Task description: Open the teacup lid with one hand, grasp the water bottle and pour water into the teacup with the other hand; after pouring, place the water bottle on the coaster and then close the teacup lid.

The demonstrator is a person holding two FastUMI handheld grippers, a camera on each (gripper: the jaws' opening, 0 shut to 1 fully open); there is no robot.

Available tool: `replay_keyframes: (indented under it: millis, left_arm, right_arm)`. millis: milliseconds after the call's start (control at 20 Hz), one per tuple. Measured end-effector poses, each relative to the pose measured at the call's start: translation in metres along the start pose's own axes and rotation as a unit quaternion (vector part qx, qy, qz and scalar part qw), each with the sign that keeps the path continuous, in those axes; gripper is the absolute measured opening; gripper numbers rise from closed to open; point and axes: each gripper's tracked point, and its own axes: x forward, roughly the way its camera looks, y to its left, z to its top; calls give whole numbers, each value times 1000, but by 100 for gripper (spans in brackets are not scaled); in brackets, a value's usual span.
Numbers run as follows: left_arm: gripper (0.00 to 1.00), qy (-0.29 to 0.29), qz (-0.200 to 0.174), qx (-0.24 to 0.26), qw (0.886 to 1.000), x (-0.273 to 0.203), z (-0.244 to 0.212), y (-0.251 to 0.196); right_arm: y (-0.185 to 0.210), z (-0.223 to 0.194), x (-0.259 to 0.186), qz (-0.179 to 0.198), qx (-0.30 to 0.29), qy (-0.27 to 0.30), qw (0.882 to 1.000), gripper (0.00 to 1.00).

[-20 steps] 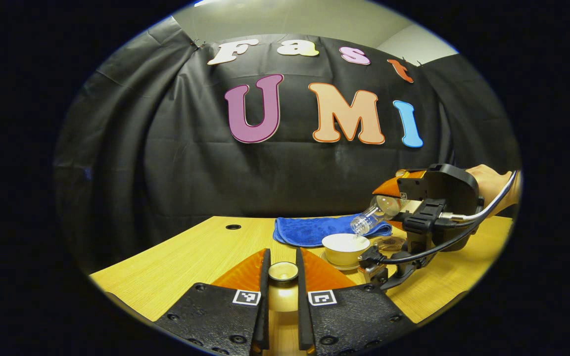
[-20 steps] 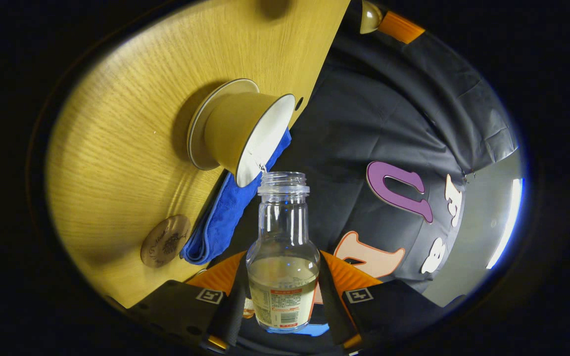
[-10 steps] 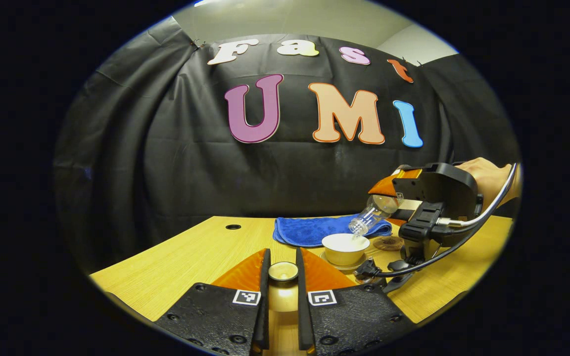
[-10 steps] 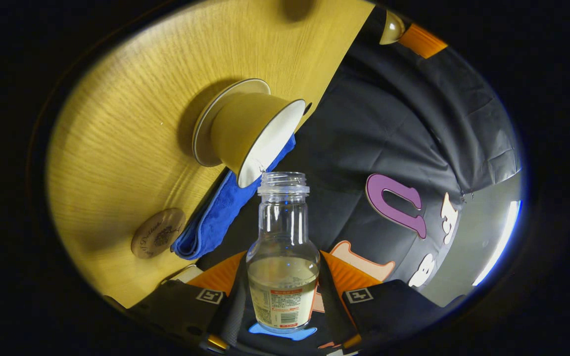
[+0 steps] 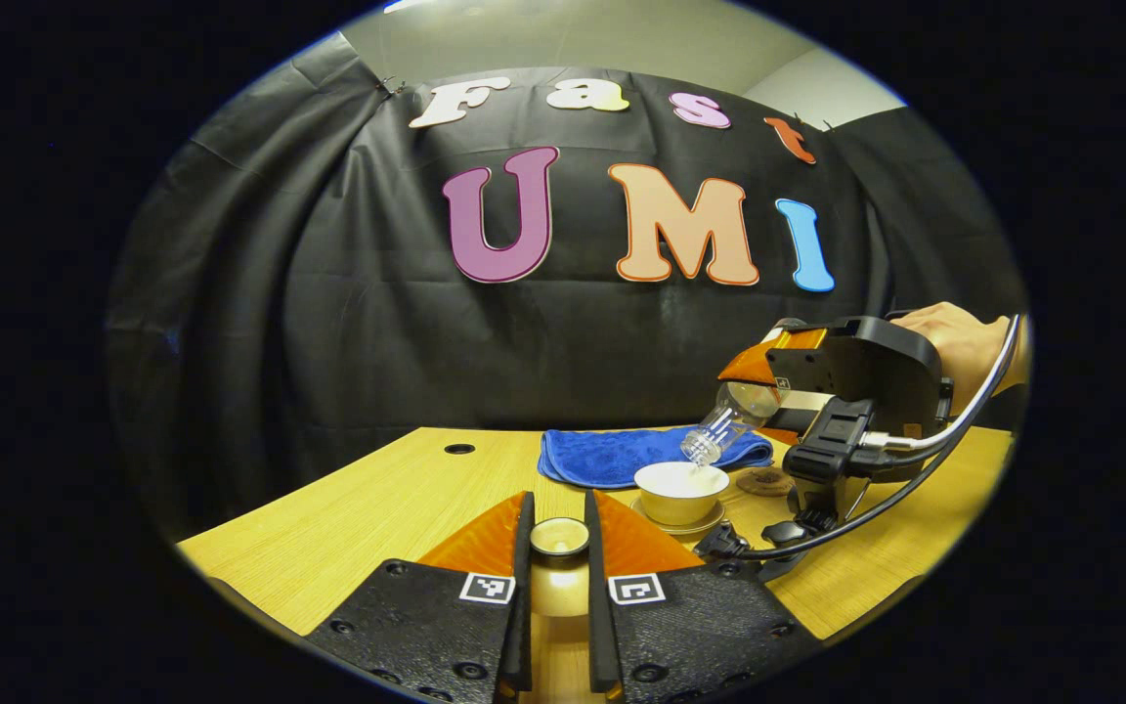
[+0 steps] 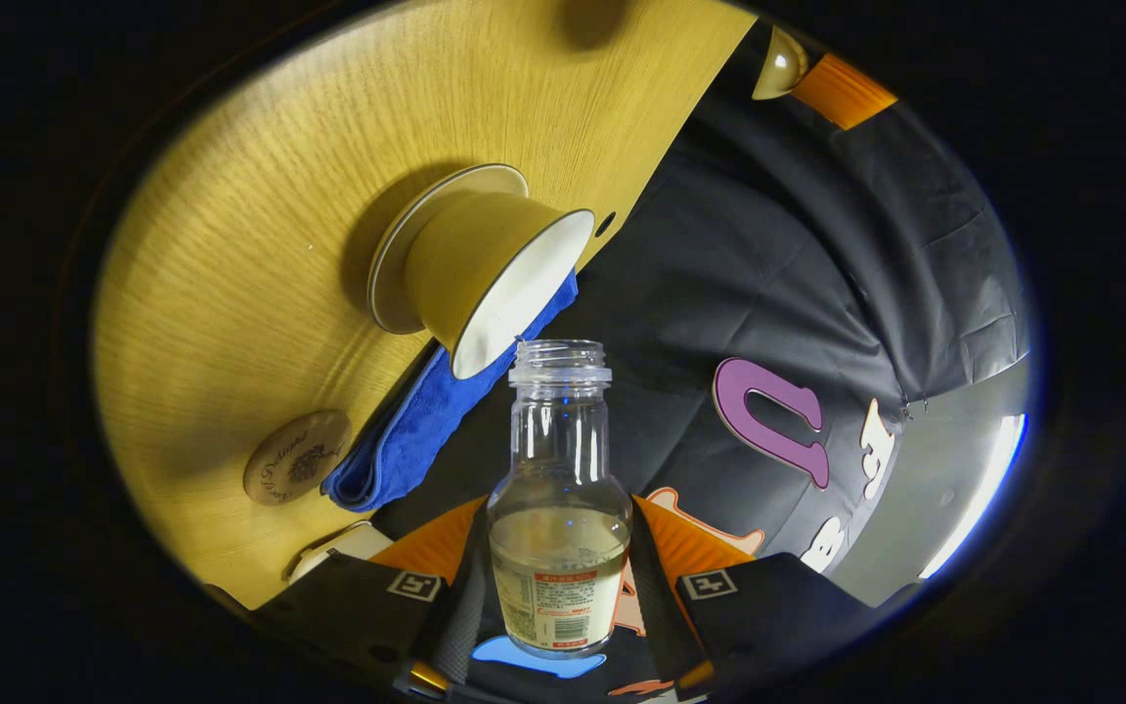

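My left gripper (image 5: 559, 548) is shut on the teacup lid (image 5: 560, 537), held above the table's near side. The cream teacup (image 5: 680, 491) stands uncovered on its saucer (image 5: 677, 526) to the right. Over it my right gripper (image 6: 559, 577) is shut on the clear water bottle (image 6: 559, 494), tipped steeply mouth-down; the bottle (image 5: 721, 423) has its mouth just above the cup's rim. In the right gripper view the scene is rolled over, and the teacup (image 6: 485, 274) sits just beyond the bottle mouth. The round brown coaster (image 6: 294, 457) lies beside the cup, also seen as coaster (image 5: 766, 480).
A folded blue cloth (image 5: 636, 455) lies behind the cup near the black wall. The wooden table (image 5: 368, 508) has a cable hole (image 5: 459, 449) at the back left. A hand (image 5: 964, 347) holds the right gripper, with a cable (image 5: 876, 508) trailing down.
The right gripper has lifted a little and tipped the bottle steeper, shifting its mouth left over the cup. The left gripper holds still with the lid.
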Motion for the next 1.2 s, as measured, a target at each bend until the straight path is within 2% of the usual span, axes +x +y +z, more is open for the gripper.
replay_keyframes:
  millis: [350,500,700,850,900,950,1100,1200]
  left_arm:
    - [20,0,0,0,1000,1,1,0]
    - [20,-1,0,1,1000,1,1,0]
    - [20,-1,1,1,1000,1,1,0]
    - [20,-1,1,1,1000,1,0,0]
    - [20,-1,1,1,1000,1,0,1]
    - [20,-1,1,1,1000,0,0,0]
    - [20,-1,1,1,1000,0,0,1]
    - [20,0,1,1,1000,0,1,0]
  right_arm:
    - [9,0,2,14,26,4,1000,73]
    - [24,0,0,38,82,9,996,72]
    - [22,0,1,56,160,12,985,74]
    - [25,3,-2,73,241,14,968,75]
    - [27,5,-2,78,270,15,960,72]
    - [31,3,-2,87,300,19,950,76]
    - [36,-8,-2,96,388,35,916,75]
    - [37,-18,1,96,448,42,888,76]
